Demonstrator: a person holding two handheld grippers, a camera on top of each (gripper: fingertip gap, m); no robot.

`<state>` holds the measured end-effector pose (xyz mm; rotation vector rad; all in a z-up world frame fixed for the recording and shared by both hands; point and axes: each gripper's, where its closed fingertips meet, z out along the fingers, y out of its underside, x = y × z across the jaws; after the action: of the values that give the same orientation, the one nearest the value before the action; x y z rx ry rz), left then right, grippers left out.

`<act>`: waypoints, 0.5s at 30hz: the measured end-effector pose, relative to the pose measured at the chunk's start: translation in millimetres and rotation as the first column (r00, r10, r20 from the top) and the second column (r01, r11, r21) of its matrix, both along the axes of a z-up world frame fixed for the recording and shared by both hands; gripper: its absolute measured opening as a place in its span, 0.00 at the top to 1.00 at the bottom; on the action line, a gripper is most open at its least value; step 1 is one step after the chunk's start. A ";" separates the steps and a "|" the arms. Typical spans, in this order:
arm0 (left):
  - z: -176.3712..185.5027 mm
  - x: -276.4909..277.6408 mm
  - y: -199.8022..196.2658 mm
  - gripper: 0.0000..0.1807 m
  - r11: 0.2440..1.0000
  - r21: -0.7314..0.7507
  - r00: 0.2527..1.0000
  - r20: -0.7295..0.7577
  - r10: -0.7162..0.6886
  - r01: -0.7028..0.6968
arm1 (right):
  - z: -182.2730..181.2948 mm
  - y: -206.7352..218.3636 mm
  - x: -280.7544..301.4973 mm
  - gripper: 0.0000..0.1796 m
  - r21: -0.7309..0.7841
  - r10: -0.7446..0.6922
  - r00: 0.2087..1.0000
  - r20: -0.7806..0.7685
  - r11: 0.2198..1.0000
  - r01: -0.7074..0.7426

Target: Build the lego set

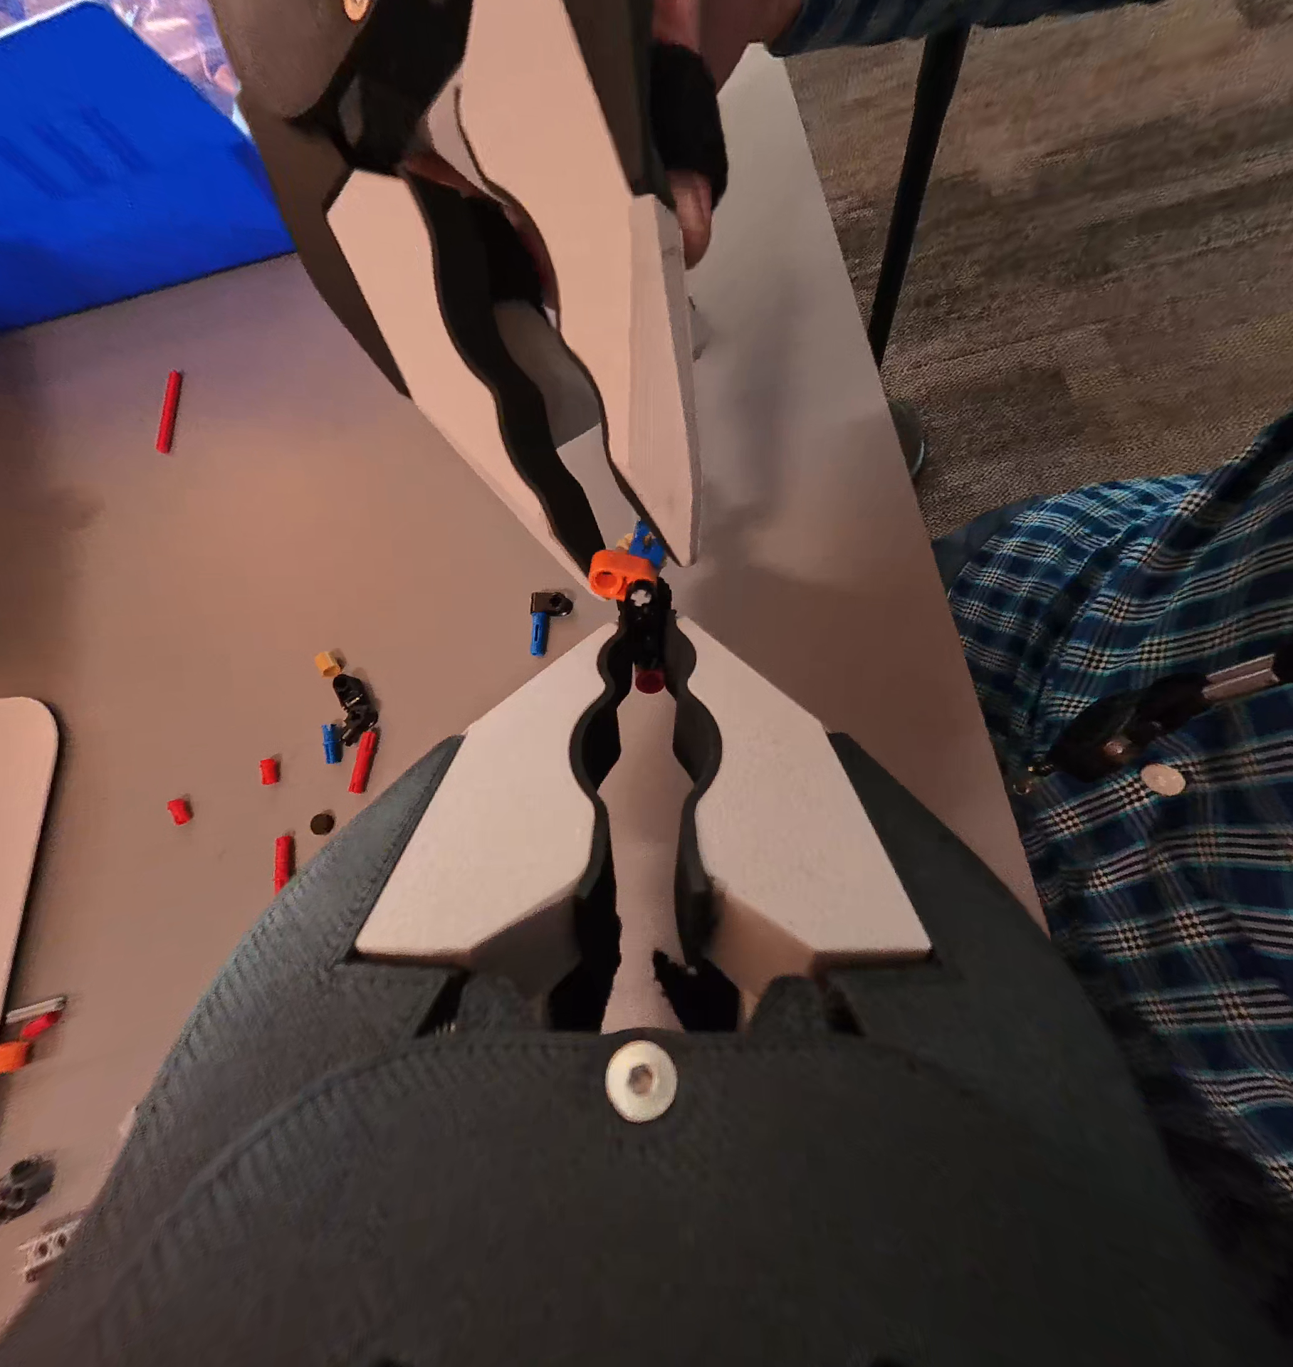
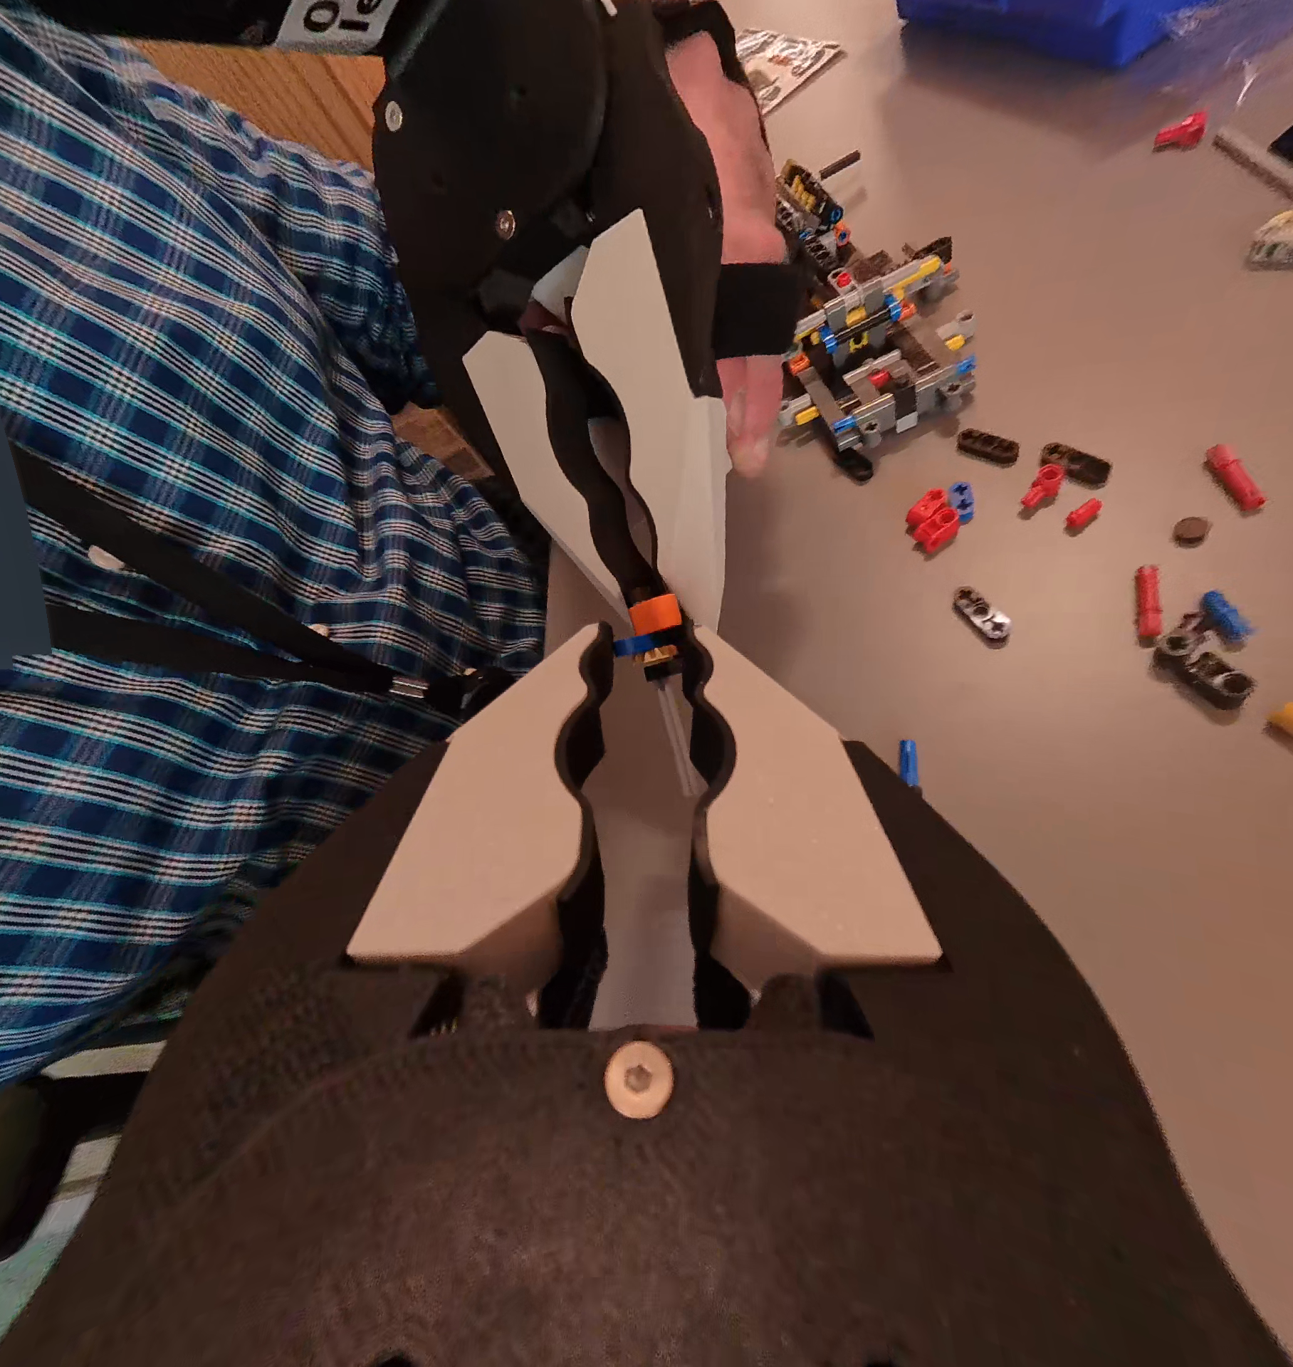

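Black beam (image 1: 643,629): pinched at the tip of the left gripper (image 1: 643,625), long axis in line with the fingers, free end with its cross hole pointing away toward the other gripper; a dark red piece (image 1: 649,680) sits at its near end, between the fingers.
Orange connector (image 1: 618,575): touching the beam's far end, slightly to its left in the left wrist view; long axis crosswise to the beam.
Blue pin (image 2: 640,643): across the tip of the right gripper (image 2: 647,651), just under the orange connector (image 2: 652,614); a tan and black bit sits below it, too small to make out.
Left jaws: nearly closed, clamped on the black beam.
Right jaws: nearly closed on the small orange-and-blue cluster; exact contact points hard to tell.
Key relation: grippers tip to tip above the table (image 1: 185,555) near its edge, the two held parts meeting end-on at roughly a right angle.
Likely step: pressing the connector onto the beam's end hole; calls for axis and hole lined up before any push.
Risk: slight tilt could jam or pop a part out of the grip.
Partly built model (image 2: 880,348): on the table, well apart, on the right gripper's side.
Loose parts (image 1: 348,710): red, blue and black pieces scattered on the table, left of the left gripper.
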<state>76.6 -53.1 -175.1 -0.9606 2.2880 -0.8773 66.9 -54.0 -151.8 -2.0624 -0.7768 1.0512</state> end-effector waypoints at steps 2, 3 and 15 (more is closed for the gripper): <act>4.1 0.8 0.2 0.96 0.999 -0.037 1.000 0.001 0.010 -0.010 | 4.1 1.2 0.9 0.92 0.048 -0.014 1.000 0.013 0.999 0.013; 6.9 1.5 1.1 0.96 0.998 -0.060 1.000 0.003 0.021 -0.021 | 7.0 2.6 1.6 0.92 0.081 -0.028 0.999 0.020 0.996 0.026; 22.7 9.2 4.5 0.96 0.926 -0.357 0.991 -0.091 0.096 -0.123 | 18.7 15.2 12.9 0.95 0.549 -0.331 0.868 0.371 0.832 0.083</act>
<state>85.8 -48.6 -152.4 -1.2826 2.1454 -1.2628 79.8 -38.7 -133.1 -1.8611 -0.9090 0.1770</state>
